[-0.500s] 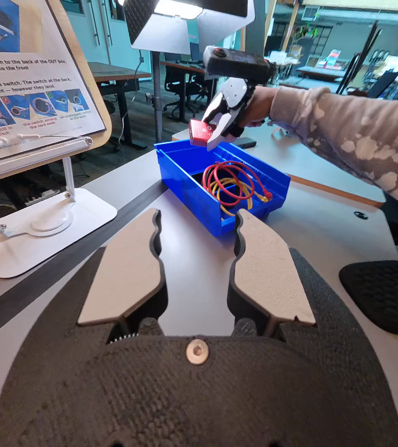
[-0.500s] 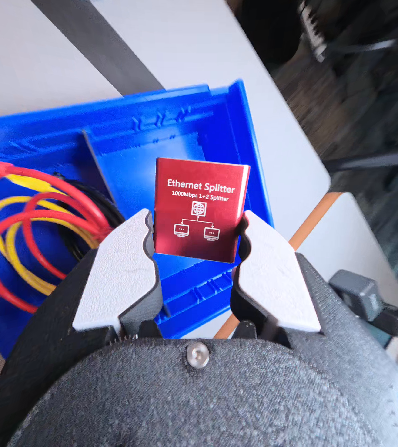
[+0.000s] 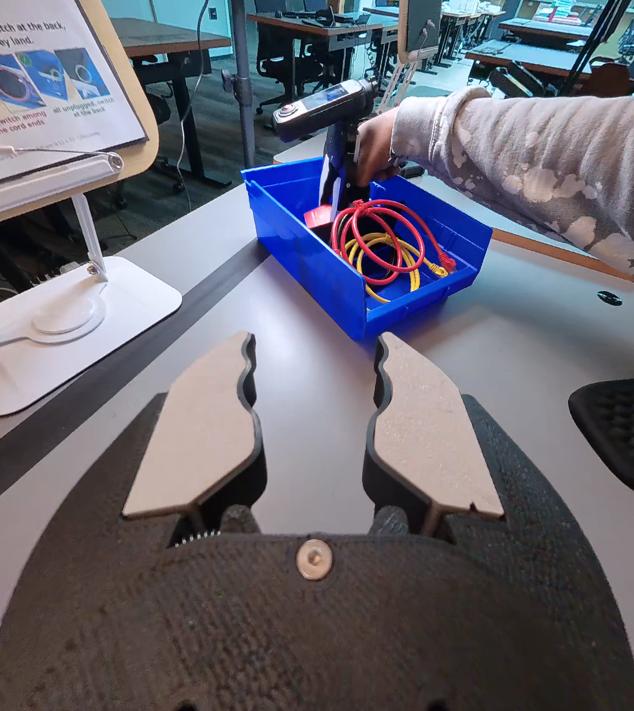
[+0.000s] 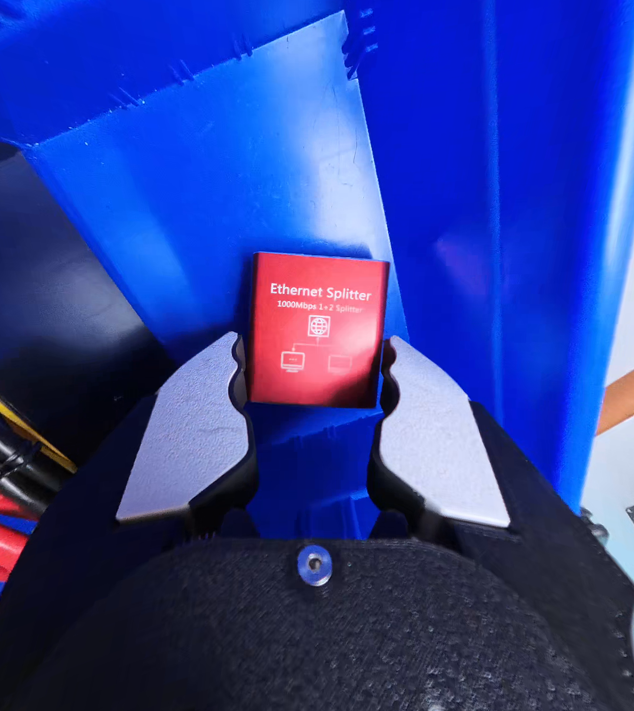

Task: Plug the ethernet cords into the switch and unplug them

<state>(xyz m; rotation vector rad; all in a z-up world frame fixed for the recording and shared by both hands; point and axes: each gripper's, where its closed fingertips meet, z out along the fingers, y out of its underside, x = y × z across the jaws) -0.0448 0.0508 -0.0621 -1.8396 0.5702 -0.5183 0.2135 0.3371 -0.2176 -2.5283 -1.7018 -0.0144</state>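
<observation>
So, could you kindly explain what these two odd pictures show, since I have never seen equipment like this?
No robot is involved: a person holds a hand-held claw in each hand, and each claw carries a wide-angle camera looking forward along its two fingers.

The left wrist view shows the left claw open and empty above a grey table. On the table stands a blue bin holding coiled red cords and yellow cords. A white stand with an instruction sheet sits to the left. Farther off, the person's sleeve reaches in with the other claw, down inside the bin.

The right wrist view looks from inside that bin: the right claw grips a small red box, the switch, by its sides, close to the bin's blue wall.
</observation>
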